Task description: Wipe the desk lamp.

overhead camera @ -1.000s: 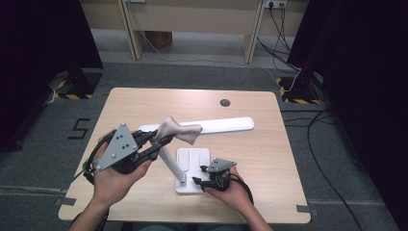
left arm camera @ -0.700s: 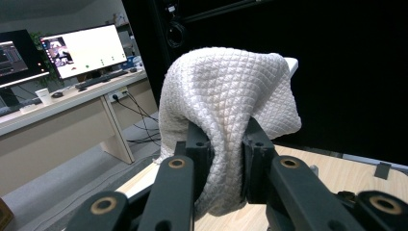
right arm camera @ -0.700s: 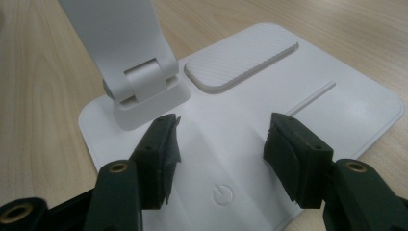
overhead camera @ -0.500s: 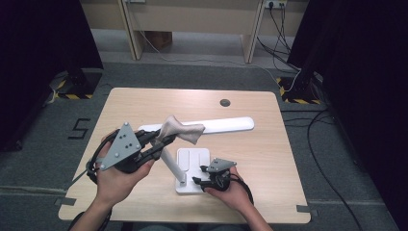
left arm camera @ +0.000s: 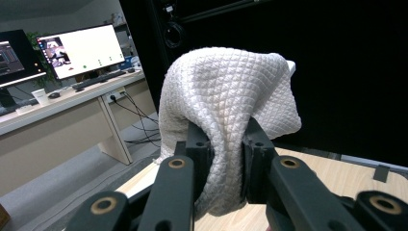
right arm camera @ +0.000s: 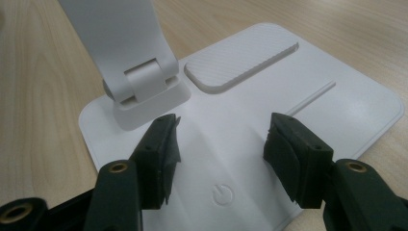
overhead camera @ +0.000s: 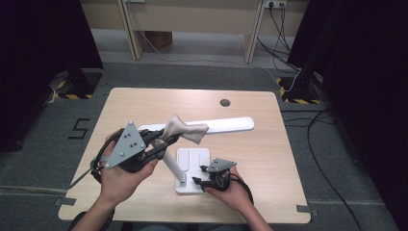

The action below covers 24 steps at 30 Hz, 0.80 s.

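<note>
Two claws: we see both over the near half of the desk [overhead camera: 269,144], one in each of the person's hands.
Right claw [overhead camera: 201,174]: nearest to us, low over the near edge of the lamp base; we see its jaws spread wide with nothing between them, and they hover just above the white plate.
Lamp base [right arm camera: 269,115]: a flat white square plate that lies on the desk; we make out a power symbol [right arm camera: 222,195] between the right jaws, a ribbed pad beyond them and the hinge foot at the left.
Lamp arm [overhead camera: 173,166]: it rises tilted from the base hinge, up and to the left towards the cloth.
Left claw [overhead camera: 163,139]: held higher, left of the base, and it points right; we see its jaws closed on a fold of the cloth.
Cloth [left arm camera: 226,110]: white, quilted, bunched; pinched at its lower part between the left jaws, and we see the rest draped over the joint end of the lamp head.
Lamp head [overhead camera: 226,125]: a long white bar that runs right from the cloth above the middle of the desk.
Hole [overhead camera: 224,102]: a small dark round spot in the desk top, farther back.
</note>
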Each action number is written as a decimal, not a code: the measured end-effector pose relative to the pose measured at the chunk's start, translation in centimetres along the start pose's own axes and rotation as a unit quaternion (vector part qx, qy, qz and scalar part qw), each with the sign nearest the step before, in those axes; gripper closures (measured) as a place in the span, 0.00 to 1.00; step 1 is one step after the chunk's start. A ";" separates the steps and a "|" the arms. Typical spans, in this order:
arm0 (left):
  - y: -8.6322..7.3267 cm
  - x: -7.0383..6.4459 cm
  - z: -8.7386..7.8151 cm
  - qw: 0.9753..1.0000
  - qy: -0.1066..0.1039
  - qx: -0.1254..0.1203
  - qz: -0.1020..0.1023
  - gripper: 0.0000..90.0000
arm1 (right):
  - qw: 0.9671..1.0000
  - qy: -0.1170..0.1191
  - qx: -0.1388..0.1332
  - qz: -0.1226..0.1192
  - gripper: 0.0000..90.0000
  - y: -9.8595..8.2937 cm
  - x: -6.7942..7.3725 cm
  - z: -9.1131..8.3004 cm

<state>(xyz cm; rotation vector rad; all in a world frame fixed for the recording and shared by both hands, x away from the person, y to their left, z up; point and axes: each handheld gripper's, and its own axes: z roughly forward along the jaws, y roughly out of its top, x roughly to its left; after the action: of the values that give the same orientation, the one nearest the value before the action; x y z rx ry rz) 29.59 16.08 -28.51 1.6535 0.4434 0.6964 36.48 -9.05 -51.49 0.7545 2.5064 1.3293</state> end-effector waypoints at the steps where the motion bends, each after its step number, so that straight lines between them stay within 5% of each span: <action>1: 0.0 0.0 0.0 1.000 0.000 0.000 0.000 0.86 | 1.000 0.000 0.000 0.000 0.50 0.0 0.0 0.0; 24: 0.0 -0.4 0.6 1.000 0.010 -0.007 -0.006 0.86 | 1.000 0.001 0.000 0.000 0.50 0.0 0.0 0.0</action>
<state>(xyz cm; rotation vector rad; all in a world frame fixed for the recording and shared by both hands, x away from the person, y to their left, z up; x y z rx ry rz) 29.64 15.38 -28.68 1.6317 0.4612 0.7066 36.52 -9.07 -51.49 0.7532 2.5073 1.3319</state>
